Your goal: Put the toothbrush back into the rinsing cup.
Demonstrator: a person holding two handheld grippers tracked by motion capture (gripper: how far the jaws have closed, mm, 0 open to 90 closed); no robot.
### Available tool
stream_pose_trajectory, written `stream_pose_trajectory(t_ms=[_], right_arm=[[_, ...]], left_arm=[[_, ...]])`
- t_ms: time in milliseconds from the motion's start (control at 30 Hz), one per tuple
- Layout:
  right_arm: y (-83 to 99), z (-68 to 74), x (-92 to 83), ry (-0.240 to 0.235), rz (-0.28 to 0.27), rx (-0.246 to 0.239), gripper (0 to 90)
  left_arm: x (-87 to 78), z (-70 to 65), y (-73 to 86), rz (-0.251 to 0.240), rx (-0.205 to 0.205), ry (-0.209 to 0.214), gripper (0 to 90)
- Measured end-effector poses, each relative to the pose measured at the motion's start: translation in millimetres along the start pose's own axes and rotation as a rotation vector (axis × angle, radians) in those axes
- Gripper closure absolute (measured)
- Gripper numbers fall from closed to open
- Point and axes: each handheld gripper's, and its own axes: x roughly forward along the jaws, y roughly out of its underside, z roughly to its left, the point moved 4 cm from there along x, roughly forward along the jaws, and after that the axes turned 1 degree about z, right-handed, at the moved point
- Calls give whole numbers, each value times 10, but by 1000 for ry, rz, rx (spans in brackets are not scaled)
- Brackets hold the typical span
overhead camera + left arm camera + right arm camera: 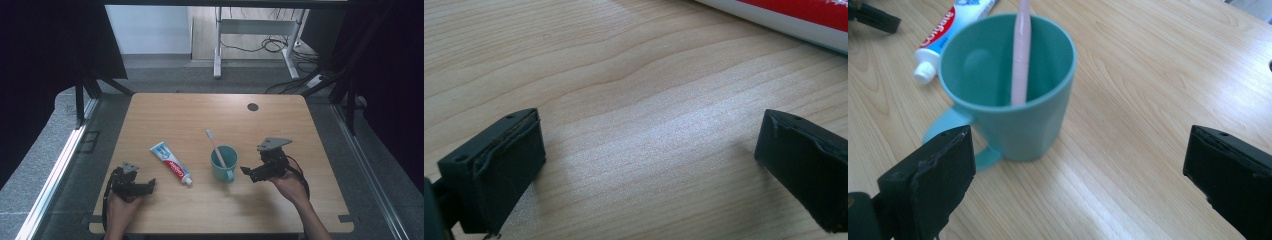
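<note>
From above, a teal cup (pixel 224 164) is holding a pink toothbrush (pixel 215 146) mid-table, toothpaste tube (pixel 171 163) lying just left. The left gripper (pixel 649 155) is showing jaws spread over bare wood. The right gripper (pixel 1078 180) is gaping wide, facing the cup.

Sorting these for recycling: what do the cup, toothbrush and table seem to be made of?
The cup looks like matte teal plastic, with thin, evenly coloured walls. The toothbrush seems pale pink plastic, smooth and slim. The table shows light wood grain, perhaps only laminate.
</note>
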Motion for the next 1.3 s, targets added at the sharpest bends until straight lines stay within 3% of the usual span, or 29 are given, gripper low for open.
stream_pose_trajectory(t_ms=[667,967,1300], right_arm=[[468,-188,-169,85,14,63,4],[657,-222,-178,96,13,101,0],[841,-245,-148,104,18,107,0]], left_arm=[[0,-1,0,1,0,-2,0],[4,-3,-5,0,-1,-2,0],[6,-4,-7,0,-3,-4,0]])
